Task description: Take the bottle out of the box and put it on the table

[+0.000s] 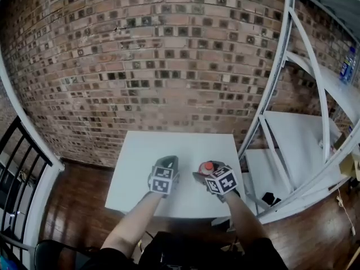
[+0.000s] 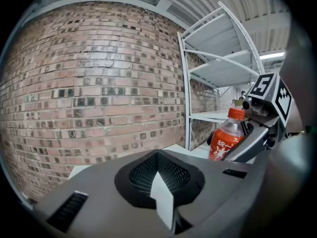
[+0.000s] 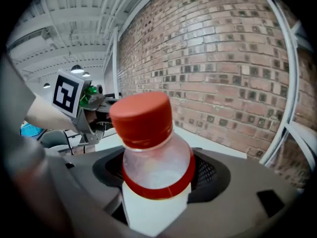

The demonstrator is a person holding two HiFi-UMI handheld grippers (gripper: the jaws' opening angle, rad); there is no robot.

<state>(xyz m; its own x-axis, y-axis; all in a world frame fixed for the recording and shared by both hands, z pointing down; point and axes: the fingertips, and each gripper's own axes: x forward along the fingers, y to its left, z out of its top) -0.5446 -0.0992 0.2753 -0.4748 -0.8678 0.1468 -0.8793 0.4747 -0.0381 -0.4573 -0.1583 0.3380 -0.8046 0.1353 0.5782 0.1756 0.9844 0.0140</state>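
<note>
The right gripper [image 1: 201, 175] pinched the bottle [image 1: 208, 167] over the near right part of the table [image 1: 169, 145]. Its jaws stood wide, clamped on the clear body just under the orange cap [image 3: 142, 118], with a red band of the label right below the neck. In the left gripper view the bottle looked orange-red with white print and leaned a little, cap up. Its base was hidden, so I could not tell whether it touched the table.

The left gripper [image 1: 171, 162] was over the near middle of the table, just beside the right one and apart from it. Its jaws were pressed together with nothing between them. Both grippers pointed toward the table's far edge. The person's forearms [image 1: 132, 224] reached in over the near edge.

The table was white, and its far edge lay close to a brick wall [image 1: 146, 66]. Just off the table's right edge stood a white rack [image 1: 292, 128], with a blue bottle [image 1: 347, 65] on a high shelf. Left of the table ran a black railing [image 1: 22, 173] over a wooden floor [image 1: 79, 190]. A dark chair [image 1: 53, 255] stood off the near left corner.
</note>
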